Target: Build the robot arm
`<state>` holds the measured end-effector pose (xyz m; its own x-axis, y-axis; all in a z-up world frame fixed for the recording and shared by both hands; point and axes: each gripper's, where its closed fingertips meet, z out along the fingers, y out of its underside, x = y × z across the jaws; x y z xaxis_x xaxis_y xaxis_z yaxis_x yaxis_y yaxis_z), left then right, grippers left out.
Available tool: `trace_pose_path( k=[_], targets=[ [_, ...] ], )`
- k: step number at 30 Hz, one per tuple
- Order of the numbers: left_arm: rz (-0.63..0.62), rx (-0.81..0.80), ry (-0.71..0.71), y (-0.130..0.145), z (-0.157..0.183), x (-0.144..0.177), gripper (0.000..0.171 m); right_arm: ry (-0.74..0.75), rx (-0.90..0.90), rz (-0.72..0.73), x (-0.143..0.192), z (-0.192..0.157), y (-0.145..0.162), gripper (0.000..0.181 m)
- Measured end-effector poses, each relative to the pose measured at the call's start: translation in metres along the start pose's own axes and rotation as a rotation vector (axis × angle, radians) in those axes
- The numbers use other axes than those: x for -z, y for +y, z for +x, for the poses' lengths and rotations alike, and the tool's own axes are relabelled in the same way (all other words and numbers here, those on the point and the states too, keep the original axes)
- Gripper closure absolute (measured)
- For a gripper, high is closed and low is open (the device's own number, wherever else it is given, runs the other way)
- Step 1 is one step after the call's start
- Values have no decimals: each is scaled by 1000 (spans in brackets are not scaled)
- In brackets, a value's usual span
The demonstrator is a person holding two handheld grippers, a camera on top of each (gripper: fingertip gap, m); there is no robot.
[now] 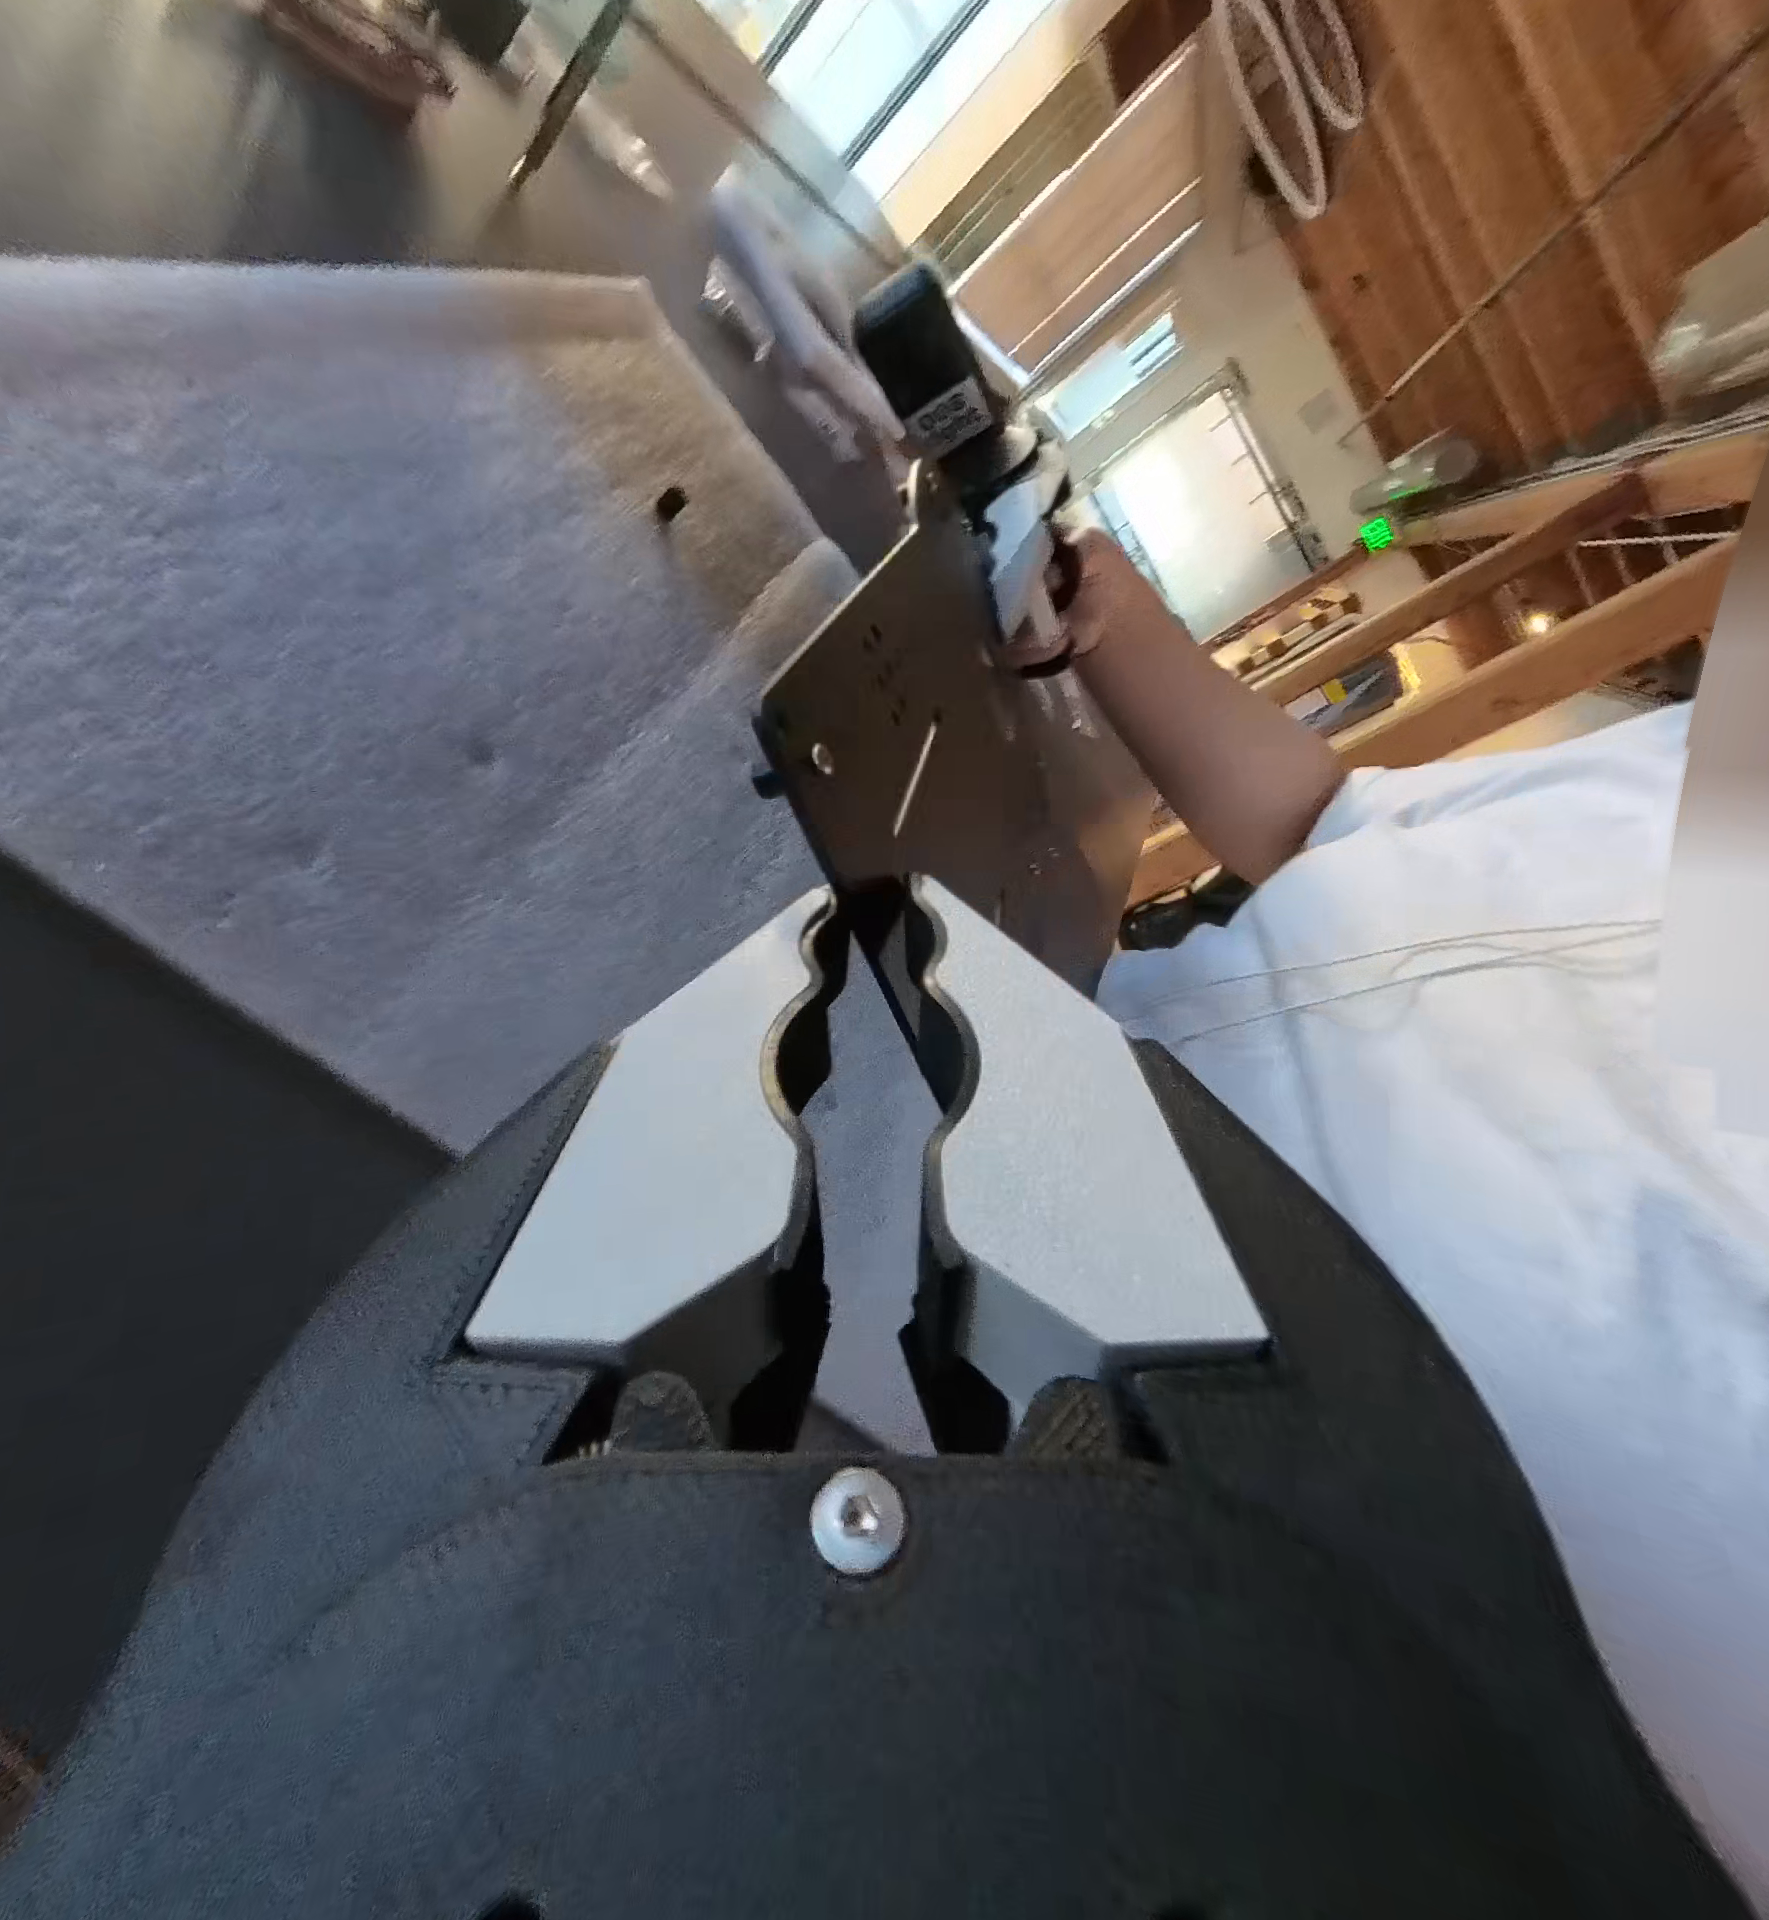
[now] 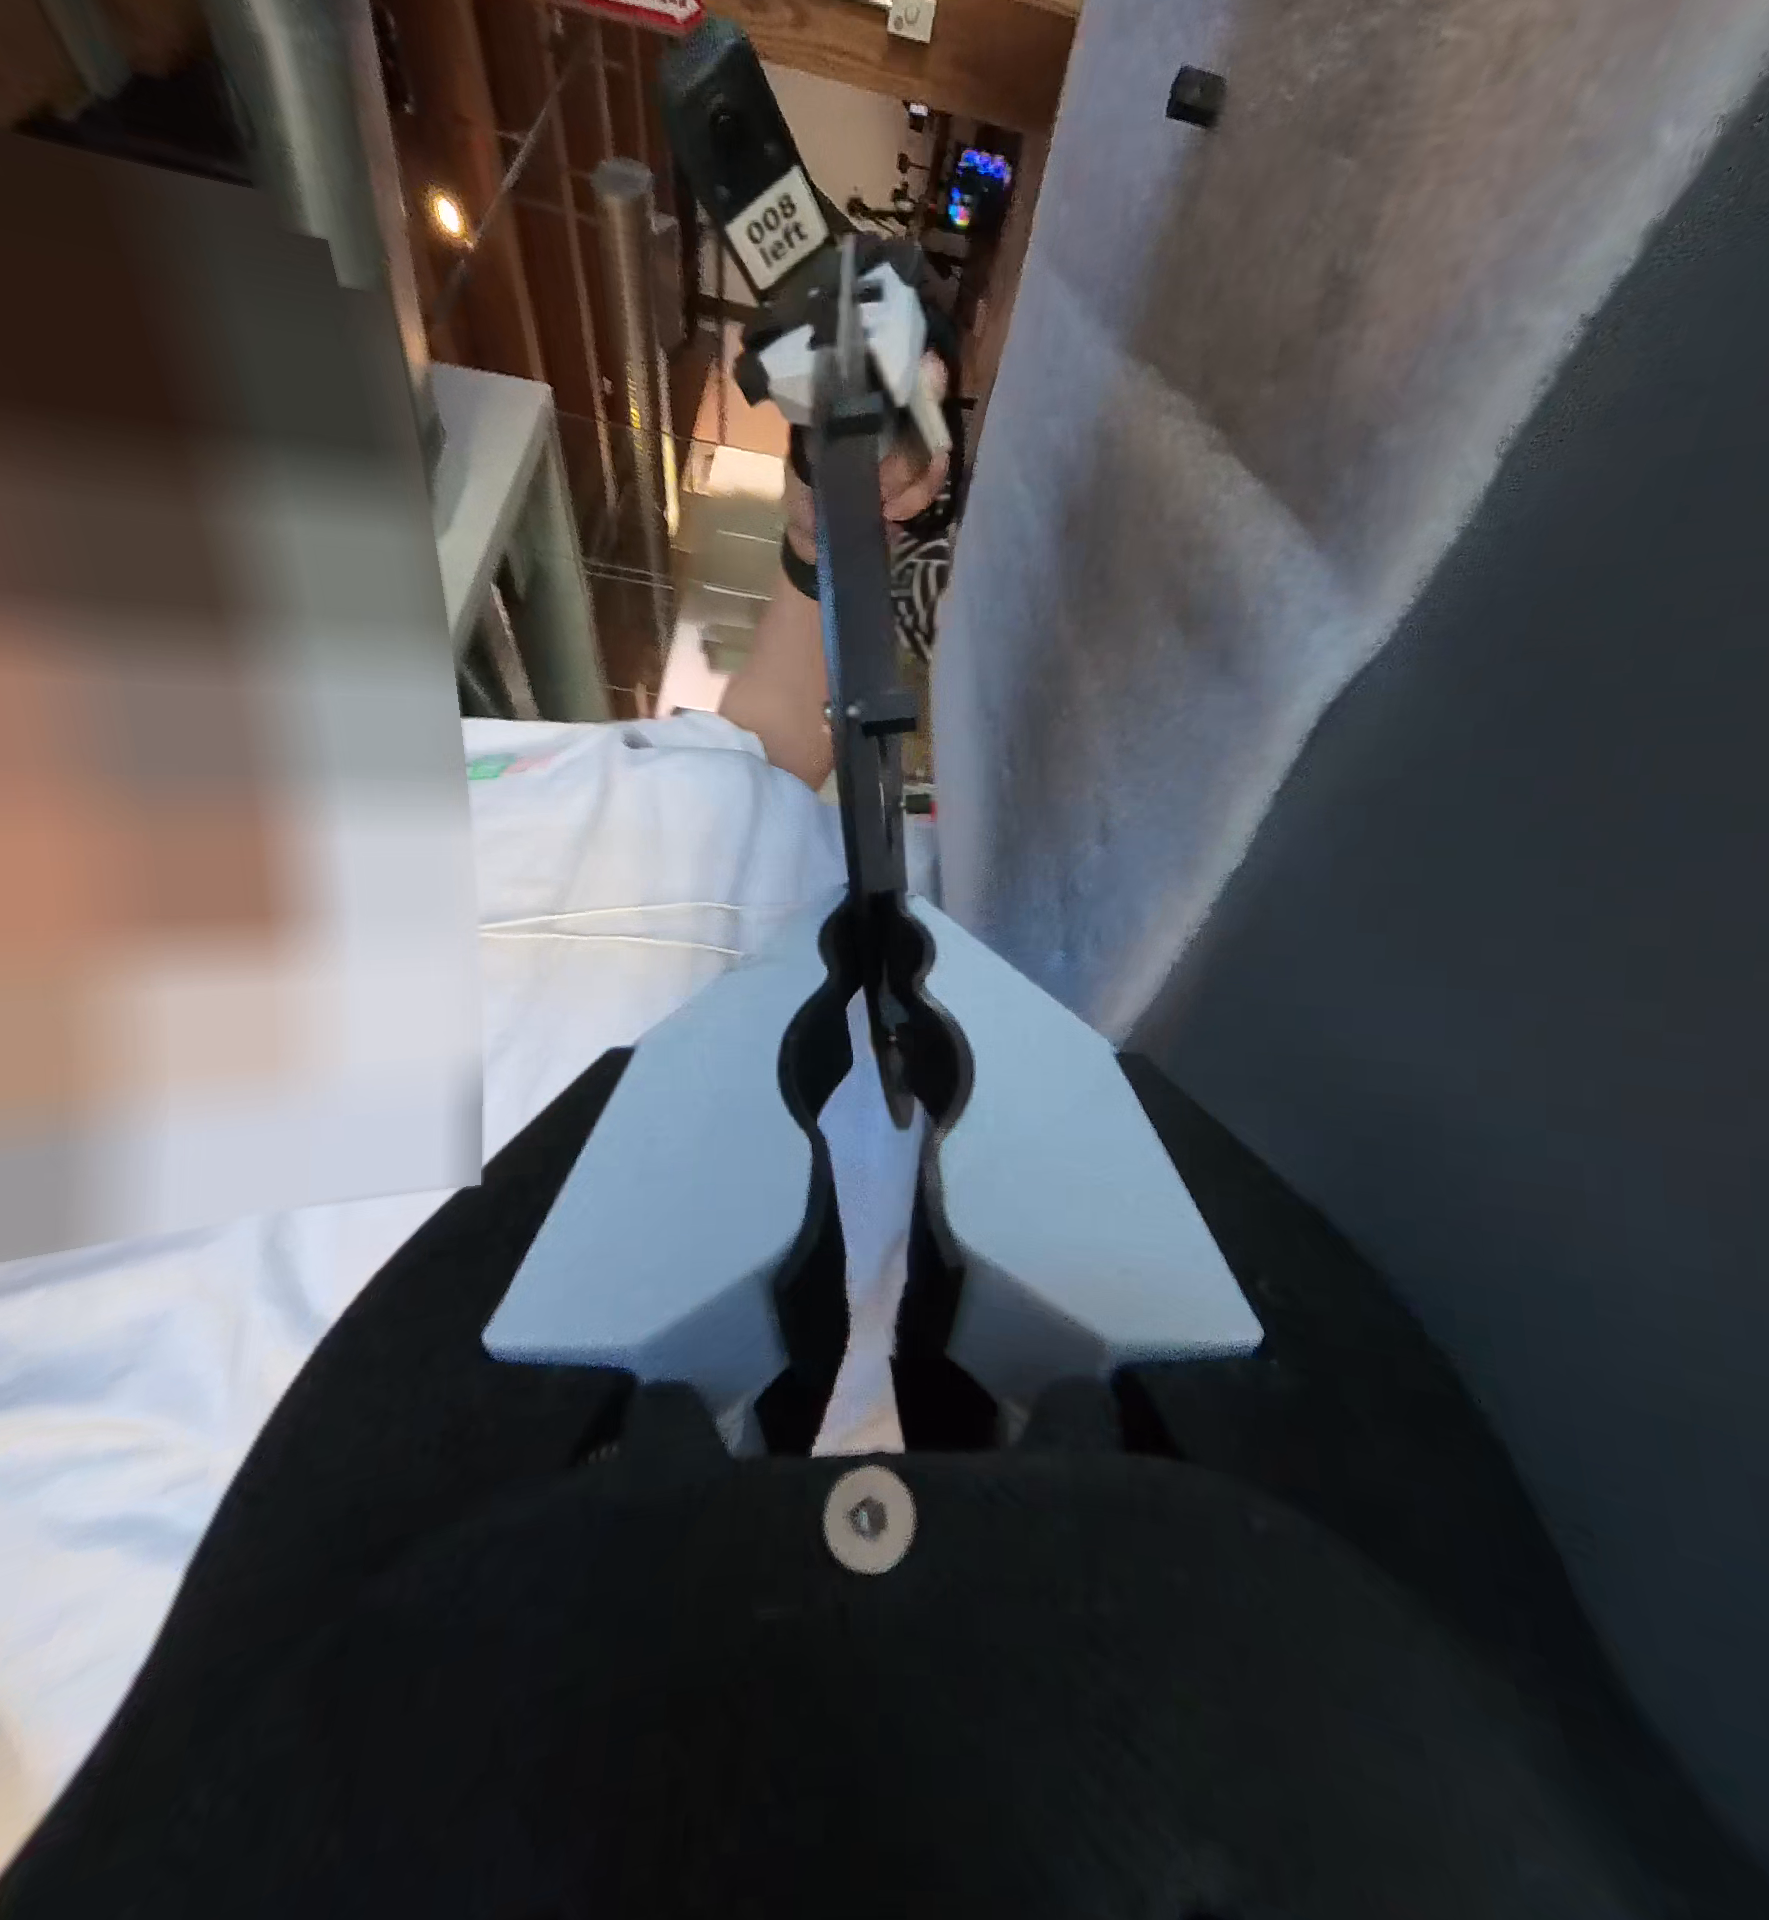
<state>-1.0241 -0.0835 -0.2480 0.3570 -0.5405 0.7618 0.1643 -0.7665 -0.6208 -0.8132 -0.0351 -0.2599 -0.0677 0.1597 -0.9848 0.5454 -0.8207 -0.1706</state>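
My left gripper is shut on one end of a flat dark metal plate with small holes and a slot. The plate runs up and away to my right gripper, whose white fingers clamp its far end, with a hand on the handle. In the right wrist view the plate shows edge-on as a thin dark bar. My right gripper is shut on its near end and my left gripper clamps the far end. The plate hangs in the air between them.
A person in a white shirt is close beside the plate, also in the right wrist view. A grey felt panel and a dark grey surface lie on the other side. Wooden shelving stands behind. My hands' fingertips stand some 25 centimetres from each other.
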Motion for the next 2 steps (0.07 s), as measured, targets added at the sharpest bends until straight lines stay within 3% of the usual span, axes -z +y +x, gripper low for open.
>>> trace_pose_path(
  k=[2],
  targets=[
    [-1,70,0,-3,-2,0,165,-37,-58,42,1,-5,-6,181]
  ],
)
